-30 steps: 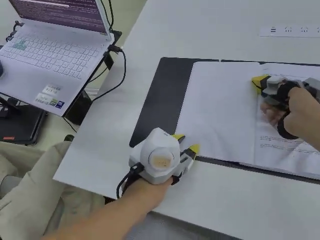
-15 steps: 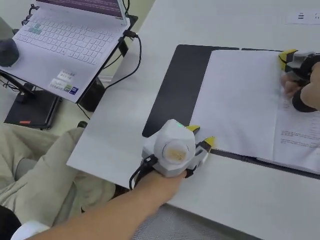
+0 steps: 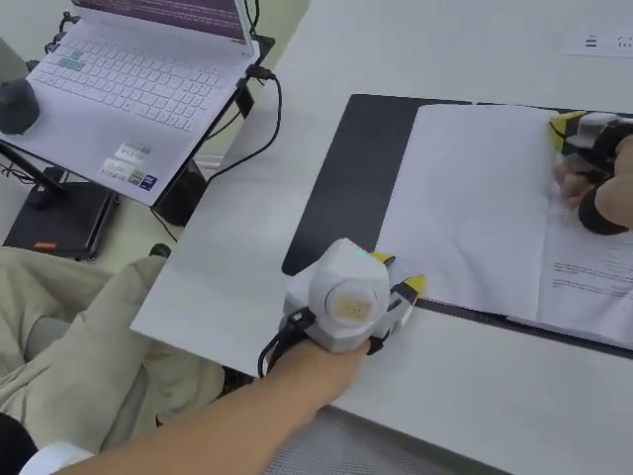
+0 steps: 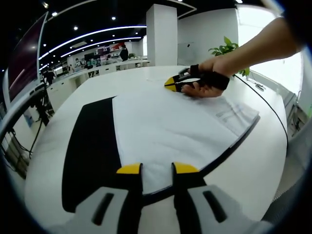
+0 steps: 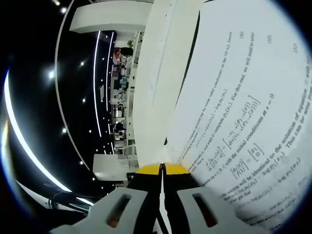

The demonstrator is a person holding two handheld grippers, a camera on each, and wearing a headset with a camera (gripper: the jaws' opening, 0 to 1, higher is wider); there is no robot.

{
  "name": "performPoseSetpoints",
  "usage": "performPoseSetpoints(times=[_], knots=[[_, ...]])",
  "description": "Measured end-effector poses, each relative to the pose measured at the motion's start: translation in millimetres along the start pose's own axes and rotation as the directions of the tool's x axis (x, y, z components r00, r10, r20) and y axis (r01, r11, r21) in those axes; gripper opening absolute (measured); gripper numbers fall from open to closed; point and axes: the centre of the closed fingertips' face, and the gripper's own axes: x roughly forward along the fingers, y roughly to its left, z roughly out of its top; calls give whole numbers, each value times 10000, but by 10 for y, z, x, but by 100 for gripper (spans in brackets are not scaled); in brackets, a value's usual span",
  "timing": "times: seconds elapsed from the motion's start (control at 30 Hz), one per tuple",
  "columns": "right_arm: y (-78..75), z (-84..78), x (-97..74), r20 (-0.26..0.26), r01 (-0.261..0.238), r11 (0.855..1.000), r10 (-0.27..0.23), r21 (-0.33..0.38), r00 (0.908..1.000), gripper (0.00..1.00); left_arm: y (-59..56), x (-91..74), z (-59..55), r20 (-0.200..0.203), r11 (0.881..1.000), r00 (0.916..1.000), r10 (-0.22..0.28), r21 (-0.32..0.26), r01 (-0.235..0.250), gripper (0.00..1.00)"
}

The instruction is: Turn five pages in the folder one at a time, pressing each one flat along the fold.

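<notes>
While the folder (image 3: 346,178) lies open on the desk (image 3: 475,49), right claw (image 3: 567,129) clenched empty at far end of fold (image 3: 545,247), left claw (image 3: 398,273) parted at near edge: hazard, dragged tip may crease page (image 3: 475,198).

Folder (image 3: 339,188) right edge out of frame

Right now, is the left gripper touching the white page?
Cannot tell. In the left gripper view the left gripper overlaps the white page at its near edge; height above it is unreadable.
</notes>
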Motion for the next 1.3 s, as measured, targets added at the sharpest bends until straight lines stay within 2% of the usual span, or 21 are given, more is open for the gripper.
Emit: performPoseSetpoints(times=[0.23, 0.5, 0.8, 0.9, 1.07, 1.3], knots=[[-82, -219, -222, -829, 10, 9999, -21, -125, 9966, 0, -3, 2, 5, -37, 10000, 10000, -5, 13, 5, 21], [-176, -372, -446, -1266, 97, 9999, -102, -47, 9919, 0, -19, -5, 3, -96, 10000, 10000, -14, 69, 15, 21], [-245, -576, -712, -1619, -29, 10000, 29, 2, 9868, 0, -23, -13, -6, -135, 10000, 9999, -17, 85, 19, 21], [-262, -721, -809, -2098, -72, 9999, 52, -87, 9777, 0, -21, -12, -9, -101, 10000, 9999, -16, 82, 17, 21], [-341, -830, -953, -2241, -36, 10000, 29, -30, 9746, 0, -24, -12, -9, -81, 10000, 10000, -18, 74, 19, 21], [-443, -1042, -1199, -2737, 58, 9999, -99, -159, 9618, 0, -34, -15, -2, -34, 10000, 10000, -6, 24, 6, 21]])
